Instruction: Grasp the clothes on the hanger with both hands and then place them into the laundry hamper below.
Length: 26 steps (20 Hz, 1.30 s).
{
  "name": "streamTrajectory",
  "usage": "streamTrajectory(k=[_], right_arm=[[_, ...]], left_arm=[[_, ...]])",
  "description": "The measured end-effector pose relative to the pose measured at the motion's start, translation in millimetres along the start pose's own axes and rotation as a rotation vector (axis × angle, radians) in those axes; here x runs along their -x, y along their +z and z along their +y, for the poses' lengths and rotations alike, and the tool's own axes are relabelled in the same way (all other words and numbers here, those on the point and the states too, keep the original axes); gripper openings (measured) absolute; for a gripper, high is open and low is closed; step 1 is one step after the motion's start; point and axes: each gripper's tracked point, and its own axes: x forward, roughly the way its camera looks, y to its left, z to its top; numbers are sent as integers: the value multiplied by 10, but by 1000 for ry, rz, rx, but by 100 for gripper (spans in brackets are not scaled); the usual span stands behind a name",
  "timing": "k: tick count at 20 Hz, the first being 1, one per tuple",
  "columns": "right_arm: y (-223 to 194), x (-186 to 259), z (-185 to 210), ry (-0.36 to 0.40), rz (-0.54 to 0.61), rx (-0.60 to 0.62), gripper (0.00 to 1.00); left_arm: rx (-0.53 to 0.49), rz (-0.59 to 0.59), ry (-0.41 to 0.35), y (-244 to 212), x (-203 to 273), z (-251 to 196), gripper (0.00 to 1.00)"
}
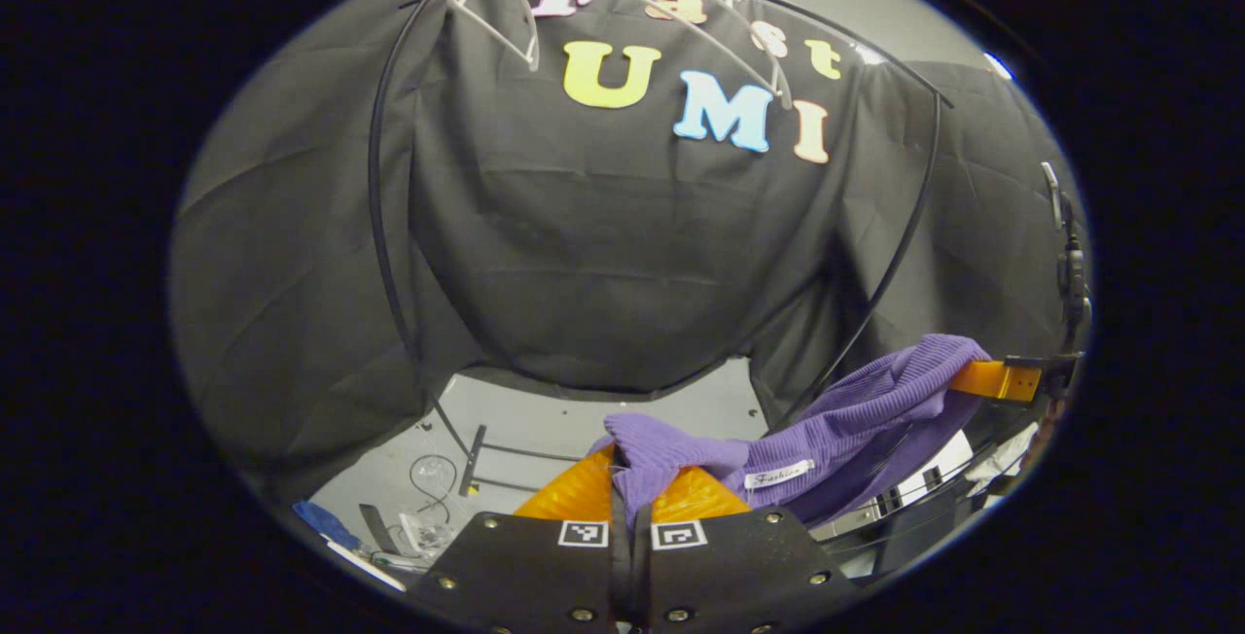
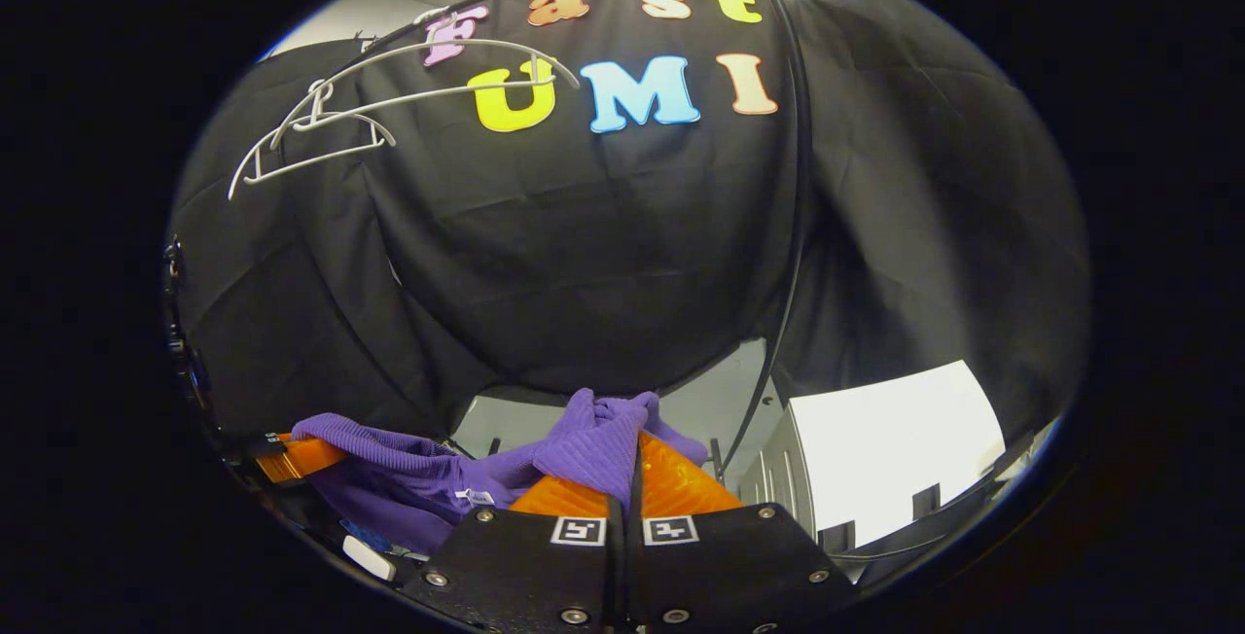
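Observation:
A purple ribbed knit garment (image 1: 875,410) with a small white label hangs stretched between my two grippers, off the hangers. In the left gripper view my left gripper (image 1: 627,478) is shut on one bunched end of it, and the other end runs right to the right gripper (image 1: 1007,379), which pinches it. In the right gripper view my right gripper (image 2: 637,459) is shut on a fold of the garment (image 2: 399,469), which sags left toward the left gripper (image 2: 292,459). Bare white hangers (image 1: 496,17) (image 2: 389,104) hang on the rail above.
A black rack tube (image 1: 379,177) (image 2: 796,226) arcs around the black cloth wall. Cables, a clear bag (image 1: 428,493) and a blue item (image 1: 326,522) lie on the grey floor below left. A white boxy object (image 2: 875,449) stands low on the right.

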Motion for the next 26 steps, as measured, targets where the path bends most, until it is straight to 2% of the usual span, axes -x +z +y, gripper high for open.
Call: streamTrajectory(k=[7, 17, 21, 26], right_arm=[[-464, -387, -16, -10, 102, -17, 0], [-1107, -940, 309, 68, 228, -12, 1], [-1447, -1080, 324, 72, 279, -25, 1], [-1543, -1183, 289, 60, 296, -45, 2]], left_arm=[[13, 99, 10, -517, -417, 1, 1], [-22, 187, 7, -1066, -1013, 127, 1], [-40, 224, 2, -1336, -1221, 117, 1], [-52, 228, -17, -1434, -1281, 107, 1]])
